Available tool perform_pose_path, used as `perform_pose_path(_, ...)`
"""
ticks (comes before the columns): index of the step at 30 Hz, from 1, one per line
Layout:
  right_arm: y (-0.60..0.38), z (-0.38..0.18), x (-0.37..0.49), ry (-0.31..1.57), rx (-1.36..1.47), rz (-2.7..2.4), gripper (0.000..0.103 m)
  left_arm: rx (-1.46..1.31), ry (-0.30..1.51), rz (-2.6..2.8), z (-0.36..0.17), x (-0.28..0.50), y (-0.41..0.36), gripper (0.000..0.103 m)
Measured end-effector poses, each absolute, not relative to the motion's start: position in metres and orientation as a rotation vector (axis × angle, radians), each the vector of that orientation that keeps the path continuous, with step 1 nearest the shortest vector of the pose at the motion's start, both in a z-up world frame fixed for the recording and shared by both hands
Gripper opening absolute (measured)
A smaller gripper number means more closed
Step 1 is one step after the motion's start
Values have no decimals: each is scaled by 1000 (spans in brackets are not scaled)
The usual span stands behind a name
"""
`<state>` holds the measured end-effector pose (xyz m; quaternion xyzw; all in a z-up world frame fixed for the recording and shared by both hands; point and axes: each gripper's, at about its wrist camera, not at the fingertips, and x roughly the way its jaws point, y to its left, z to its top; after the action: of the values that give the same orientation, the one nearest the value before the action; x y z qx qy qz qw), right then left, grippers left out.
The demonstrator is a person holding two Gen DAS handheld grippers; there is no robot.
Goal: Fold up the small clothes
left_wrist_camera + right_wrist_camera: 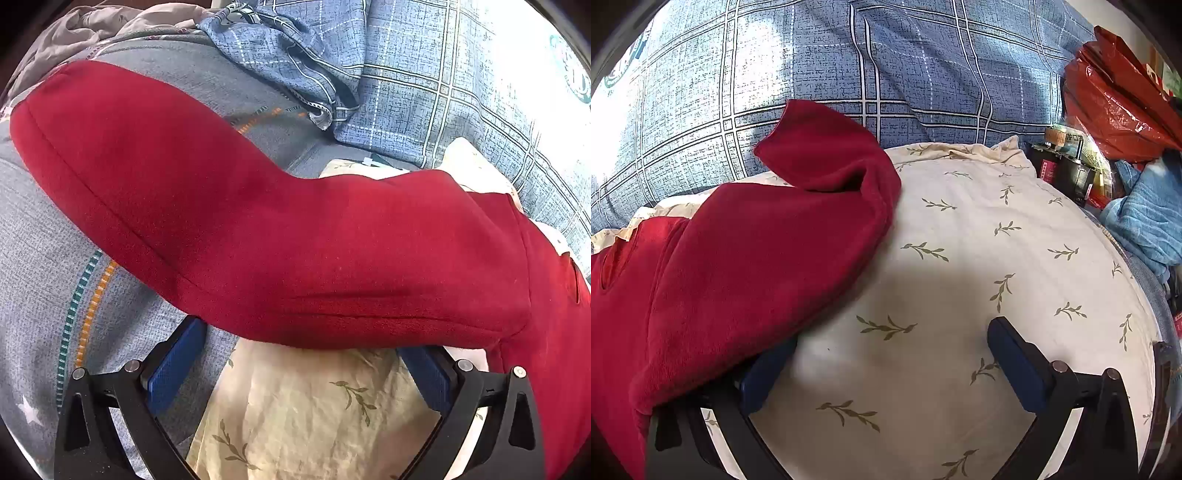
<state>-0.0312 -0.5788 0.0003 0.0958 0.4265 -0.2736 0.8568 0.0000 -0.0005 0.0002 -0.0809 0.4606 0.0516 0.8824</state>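
A red fleece garment (258, 229) lies across a cream leaf-print pillow (295, 406). In the left wrist view its sleeve stretches left over the grey bedsheet and its near edge covers both fingertips. My left gripper (301, 332) is open, jaws wide apart, the garment's edge lying over the tips. In the right wrist view the garment (738, 266) lies at the left of the pillow (979, 240), one sleeve folded back toward the far edge. My right gripper (890, 339) is open; the cloth drapes over its left finger, and its right finger (1015, 365) is bare above the pillow.
A blue plaid quilt (886, 66) lies behind the pillow. A red plastic bag (1119, 96), a dark box (1067, 166) and a light blue cloth (1145, 221) crowd the right. A grey sheet with teal and orange stripes (85, 314) lies at the left.
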Motion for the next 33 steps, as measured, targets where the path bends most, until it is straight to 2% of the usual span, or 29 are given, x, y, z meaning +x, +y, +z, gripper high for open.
perform_pose_path(16,-579,0,-31,896,202,-575,103,-163,1007,75,3,-2,-1,102)
perform_pose_path(19,-579,0,-31,897,201,-575,103,-174,1042,35,10,-10,-3,98)
perform_pose_path(20,-579,0,-31,896,201,-575,103,-180,1031,32,16,-19,-1,95)
perform_pose_path(26,-572,5,-42,933,228,-565,103,-68,938,35,57,-51,-20,95)
perform_pose_path(28,-554,14,-60,978,231,-508,103,-66,883,13,79,-67,-31,95)
perform_pose_path(33,-504,32,-96,947,238,-314,103,-34,818,-30,100,-99,-60,95)
